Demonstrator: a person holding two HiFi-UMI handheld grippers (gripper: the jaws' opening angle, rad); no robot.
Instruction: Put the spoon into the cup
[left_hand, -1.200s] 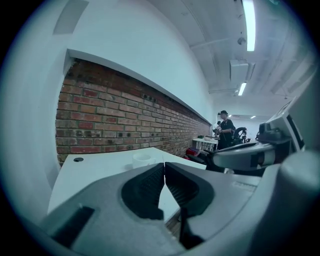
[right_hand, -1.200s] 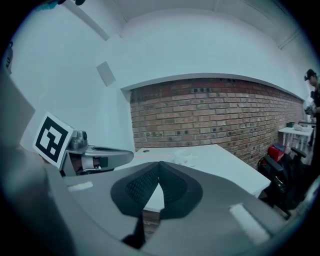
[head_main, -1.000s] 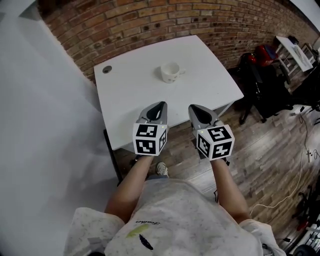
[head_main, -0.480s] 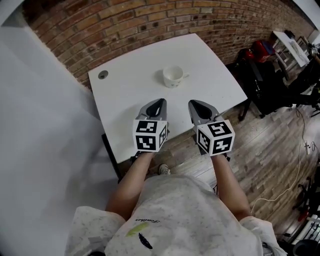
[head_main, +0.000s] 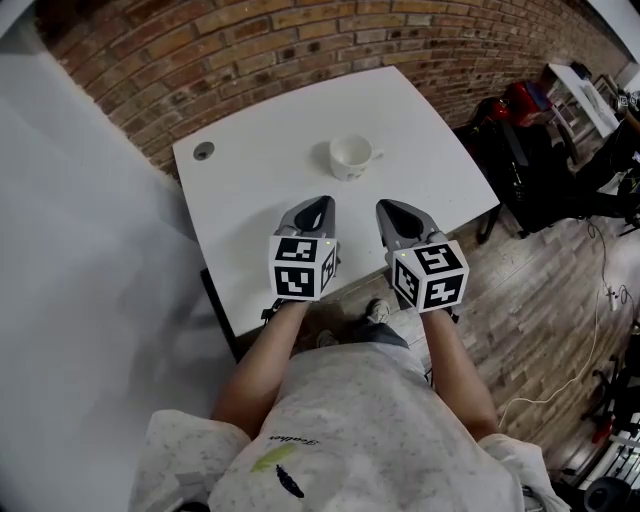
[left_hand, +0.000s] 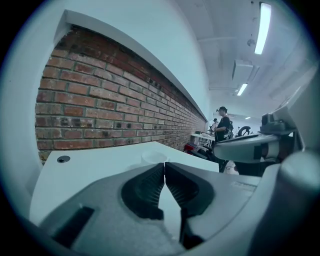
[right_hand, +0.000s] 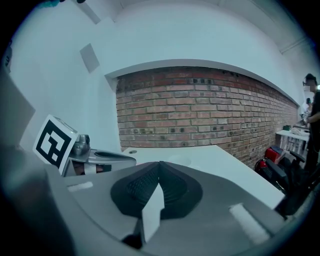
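Note:
A white cup with its handle to the right stands upright on the white table, beyond both grippers. No spoon shows in any view. My left gripper and right gripper hover side by side over the table's near edge, both shut with nothing between the jaws. In the left gripper view the jaws meet, and the cup shows faintly past them. The right gripper view also has its jaws pressed together, with the cup dim behind them.
A round cable hole sits at the table's far left corner. A brick wall runs behind the table and a white wall stands to the left. Chairs and bags crowd the wooden floor on the right.
The table and cup have shifted slightly nearer and lower in the head view. A leg and shoe now show by the table's near edge. Both grippers stay shut, side by side.

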